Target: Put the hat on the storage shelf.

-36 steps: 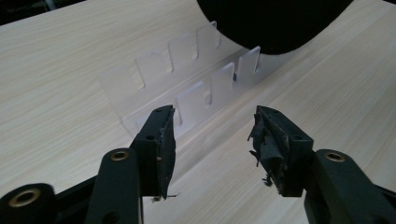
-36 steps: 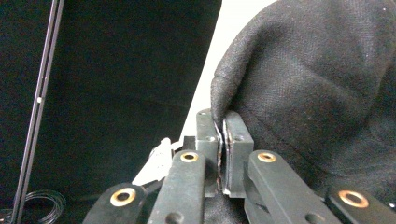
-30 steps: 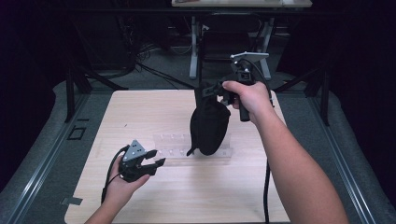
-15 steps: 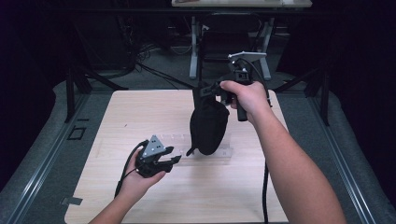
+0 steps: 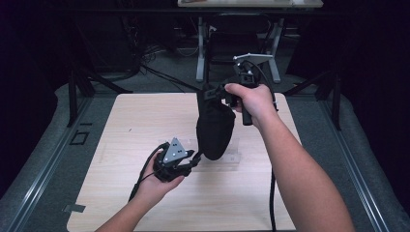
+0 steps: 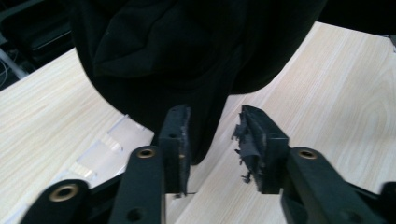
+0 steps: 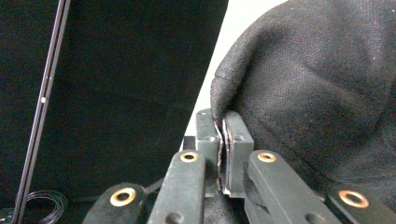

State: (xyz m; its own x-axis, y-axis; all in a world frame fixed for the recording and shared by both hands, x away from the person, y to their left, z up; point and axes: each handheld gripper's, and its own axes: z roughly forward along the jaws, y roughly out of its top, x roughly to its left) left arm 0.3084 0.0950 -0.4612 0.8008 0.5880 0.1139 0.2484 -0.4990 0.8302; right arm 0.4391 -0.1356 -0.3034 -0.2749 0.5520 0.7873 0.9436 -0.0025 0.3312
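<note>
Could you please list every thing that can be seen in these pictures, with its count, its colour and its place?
Black fabric garment: one, black, hanging above the table middle from the right hand-held gripper; its lower tip lies between the left jaws.
Clear plastic strip: one, transparent, flat on the table under the garment.
Light wooden table: one, pale wood, centre of the high view.
Grey floor mat: one, grey, around the table.
Metal desk legs: several, grey, behind the table.
Left hand-held gripper: one, black, low at table middle; its jaws have just been closing around the garment's tip, pads not yet pressing.
Right hand-held gripper: one, black, raised, shut on the garment's edge.
Person's hands: left, right.
</note>
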